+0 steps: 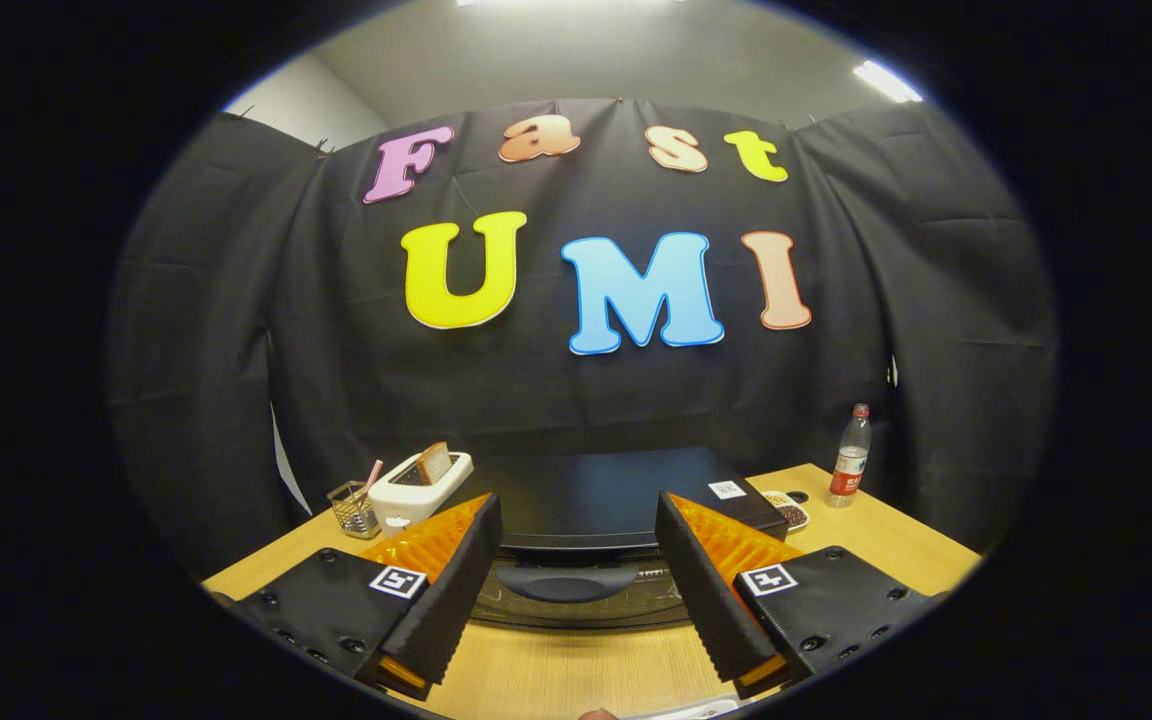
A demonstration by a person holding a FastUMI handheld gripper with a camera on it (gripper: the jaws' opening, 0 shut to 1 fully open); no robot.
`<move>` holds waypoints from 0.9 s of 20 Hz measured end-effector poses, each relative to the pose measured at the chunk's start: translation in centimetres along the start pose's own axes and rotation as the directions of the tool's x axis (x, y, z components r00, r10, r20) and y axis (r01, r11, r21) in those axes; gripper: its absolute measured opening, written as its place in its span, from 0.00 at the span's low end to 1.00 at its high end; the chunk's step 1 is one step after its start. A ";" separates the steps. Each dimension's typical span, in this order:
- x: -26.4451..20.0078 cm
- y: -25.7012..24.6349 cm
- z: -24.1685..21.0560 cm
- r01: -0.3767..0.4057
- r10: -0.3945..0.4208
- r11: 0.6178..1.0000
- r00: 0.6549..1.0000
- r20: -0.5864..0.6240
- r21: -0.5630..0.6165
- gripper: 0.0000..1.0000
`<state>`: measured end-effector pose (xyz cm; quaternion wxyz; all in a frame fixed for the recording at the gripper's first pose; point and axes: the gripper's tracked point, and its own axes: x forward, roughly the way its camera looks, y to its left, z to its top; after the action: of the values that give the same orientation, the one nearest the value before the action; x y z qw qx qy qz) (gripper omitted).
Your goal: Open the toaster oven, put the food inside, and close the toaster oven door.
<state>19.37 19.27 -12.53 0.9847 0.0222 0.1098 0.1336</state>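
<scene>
The gripper [576, 590] is spread wide with nothing between its fingers [456, 590], held above the wooden table [556, 670] and clear of everything on it. Just ahead of the fingertips, at twelve o'clock from them, stands the black toaster oven [596, 500], its door [576, 595] shut and the curved handle [564, 582] showing in the gap between the fingers; a small white code sticker [727, 489] lies on its top near the right corner. At about ten o'clock from the gripper, beside the oven's left flank, sits a white pop-up toaster [421, 488] with a slice of bread [433, 462] standing in its slot. Just left of it is a small wire basket [354, 508] holding a pink-handled utensil [373, 473], tilted. At about two o'clock, just beside the oven's right corner, a shallow dish [788, 511] holds something dark and grainy; what it is I cannot tell. Farther out along the same direction stands an upright plastic bottle [850, 457] with a red cap and red label, contents unclear.
</scene>
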 end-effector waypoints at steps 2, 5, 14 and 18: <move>1.2 0.1 -1.3 -0.004 0.004 1.000 1.000 -0.027 0.004 0.98; 3.0 0.3 -2.7 -0.009 0.008 1.000 0.998 -0.055 -0.013 0.98; 6.3 0.8 -7.3 0.017 -0.020 1.000 0.988 -0.151 -0.026 0.98; 6.4 0.7 -7.4 0.034 -0.040 0.998 0.989 -0.142 -0.045 0.98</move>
<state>23.53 21.77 -21.06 0.9768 -0.0106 0.1777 0.1186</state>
